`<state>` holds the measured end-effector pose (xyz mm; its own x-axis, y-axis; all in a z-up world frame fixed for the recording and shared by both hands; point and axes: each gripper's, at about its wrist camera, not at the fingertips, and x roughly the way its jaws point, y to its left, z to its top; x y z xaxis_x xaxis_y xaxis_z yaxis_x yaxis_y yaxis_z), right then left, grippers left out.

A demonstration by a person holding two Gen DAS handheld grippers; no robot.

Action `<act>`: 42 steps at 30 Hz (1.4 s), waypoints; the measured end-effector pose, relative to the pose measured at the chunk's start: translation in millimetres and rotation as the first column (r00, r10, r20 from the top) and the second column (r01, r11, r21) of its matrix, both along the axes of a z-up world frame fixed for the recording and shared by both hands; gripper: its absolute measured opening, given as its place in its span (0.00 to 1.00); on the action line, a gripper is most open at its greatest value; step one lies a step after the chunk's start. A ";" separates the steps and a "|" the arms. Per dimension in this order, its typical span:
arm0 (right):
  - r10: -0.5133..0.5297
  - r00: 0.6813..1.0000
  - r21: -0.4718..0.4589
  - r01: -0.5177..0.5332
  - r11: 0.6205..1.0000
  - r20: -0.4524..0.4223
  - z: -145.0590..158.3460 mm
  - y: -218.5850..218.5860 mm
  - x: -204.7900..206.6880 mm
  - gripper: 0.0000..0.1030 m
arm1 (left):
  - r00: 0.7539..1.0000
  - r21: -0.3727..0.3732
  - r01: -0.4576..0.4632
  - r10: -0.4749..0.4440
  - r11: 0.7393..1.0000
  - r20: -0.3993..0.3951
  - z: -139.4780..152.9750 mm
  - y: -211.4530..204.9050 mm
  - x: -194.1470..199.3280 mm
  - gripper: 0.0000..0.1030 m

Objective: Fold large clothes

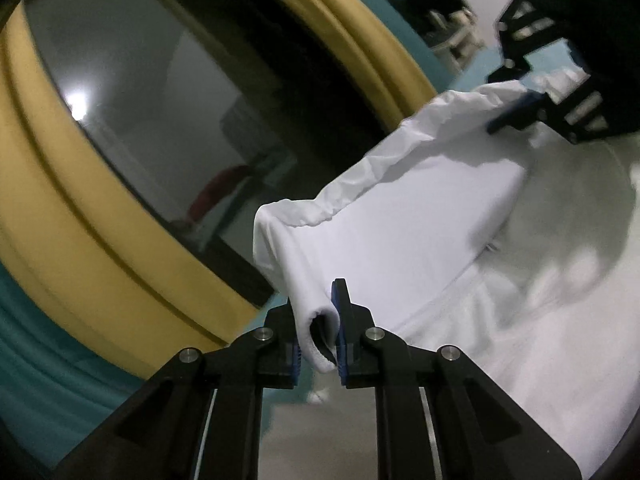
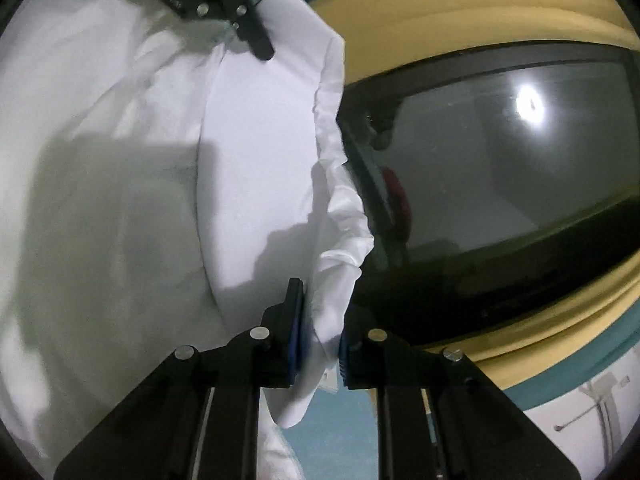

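White, thin, crumpled cloth garment [image 1: 420, 216] is the item under inspection. We find it held in the air at two points along one gathered edge, with the rest of it lying pale and rumpled over the surface below. That surface is covered by the fabric, so we cannot say whether it is a tabletop or a bed.

The left hand-held gripper [image 1: 316, 344] is pinching a rolled corner of the garment between its blue pads. The right hand-held gripper [image 2: 320, 340] is pinching the opposite end of the same edge, with fabric bunched between its pads and hanging below them. Each gripper also shows at the far end of the other's view, black and blurred, with the edge stretched between them.

A smooth, flat panel of cloth runs between the two grips, and a straight crease line separates it from the wrinkled layer beneath. We judge this to be a fold in progress: one side is lifted and is being carried over the body of the garment.

Behind the cloth stands a large dark glossy panel [image 1: 152, 128] in a yellow rounded frame [image 1: 80, 248], with teal [image 1: 48, 360] beyond it.

In our judgement, the task is at an early to middle stage. The lifted edge is not yet laid down, no compact folded stack is visible, and further folds and smoothing are left.
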<state>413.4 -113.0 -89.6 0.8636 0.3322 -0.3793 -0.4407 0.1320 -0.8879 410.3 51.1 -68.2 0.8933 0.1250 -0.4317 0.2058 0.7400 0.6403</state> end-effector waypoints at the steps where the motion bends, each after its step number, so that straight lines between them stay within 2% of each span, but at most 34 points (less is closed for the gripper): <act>1: 0.003 1.000 0.002 -0.003 1.000 0.002 -4.8 -6.2 -4.0 0.14 | 1.000 0.025 0.016 -0.015 1.000 -0.008 -4.5 -3.2 -4.9 0.15; 4: 0.015 1.000 0.024 -0.014 1.000 -0.004 -3.1 -17.2 -15.4 0.15 | 0.999 0.068 0.049 -0.048 0.996 -0.019 -9.4 -10.8 -18.1 0.15; 7: 0.022 1.000 0.052 -0.021 0.998 -0.014 5.6 -19.6 -27.6 0.15 | 0.998 0.055 0.053 -0.051 0.997 -0.039 -7.8 -10.9 -28.4 0.15; 11: 0.052 0.999 0.036 -0.052 0.998 0.004 3.2 -13.8 -50.8 0.16 | 0.997 0.034 0.046 -0.044 0.998 -0.068 -2.9 -7.8 -48.8 0.16; 16: 0.053 0.998 0.046 -0.051 0.998 -0.029 7.6 -31.1 -76.3 0.17 | 0.994 -0.036 0.032 -0.036 0.999 -0.100 6.6 -5.0 -73.7 0.18; 21: 0.051 0.997 0.024 -0.050 0.998 -0.053 9.4 -38.1 -115.0 0.17 | 0.985 -0.103 0.004 -0.021 0.995 -0.171 2.1 0.0 -95.7 0.19; 24: 0.031 0.993 0.041 -0.026 0.999 -0.113 17.6 -39.1 -121.6 0.18 | 0.976 -0.129 -0.025 -0.004 0.991 -0.220 -1.6 2.6 -112.1 0.19; 27: 0.020 0.982 0.071 -0.007 0.997 -0.186 30.0 -51.0 -125.2 0.24 | 0.962 -0.181 -0.061 0.009 0.982 -0.272 -0.2 12.2 -126.6 0.20; 29: 0.013 0.966 0.088 0.011 0.996 -0.259 37.2 -58.7 -130.1 0.29 | 0.954 -0.221 -0.091 0.022 0.971 -0.298 -0.5 19.3 -138.0 0.30; 31: 0.000 0.937 0.102 0.038 0.994 -0.348 46.6 -64.0 -135.2 0.34 | 0.949 -0.271 -0.113 0.024 0.956 -0.314 2.0 26.9 -153.1 0.31; 33: 0.000 0.917 0.131 0.056 0.990 -0.399 55.9 -66.3 -144.9 0.35 | 0.945 -0.307 -0.143 0.038 0.941 -0.324 4.5 37.3 -168.0 0.33; 37: 0.116 0.803 0.294 0.077 0.953 -0.585 97.8 -75.2 -154.7 0.40 | 0.949 -0.356 -0.185 0.073 0.916 -0.306 20.3 58.6 -170.9 0.34; 38: 0.145 0.791 0.328 0.074 0.942 -0.595 102.9 -77.4 -162.1 0.42 | 0.953 -0.368 -0.185 0.075 0.911 -0.293 25.8 65.1 -163.9 0.34; 40: 0.202 0.768 0.398 0.075 0.914 -0.607 115.8 -69.0 -159.7 0.57 | 0.964 -0.400 -0.173 0.071 0.900 -0.257 39.0 55.8 -161.8 0.34; 42: 0.215 0.762 0.453 0.113 0.884 -0.611 126.1 -56.1 -151.6 0.60 | 0.973 -0.441 -0.154 0.056 0.884 -0.225 50.9 50.9 -150.6 0.35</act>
<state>261.8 -169.1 36.5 0.4533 0.6368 -0.6237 -0.8873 0.3894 -0.2472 259.7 101.9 -17.3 0.7744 -0.0394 -0.6315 0.1982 0.9629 0.1830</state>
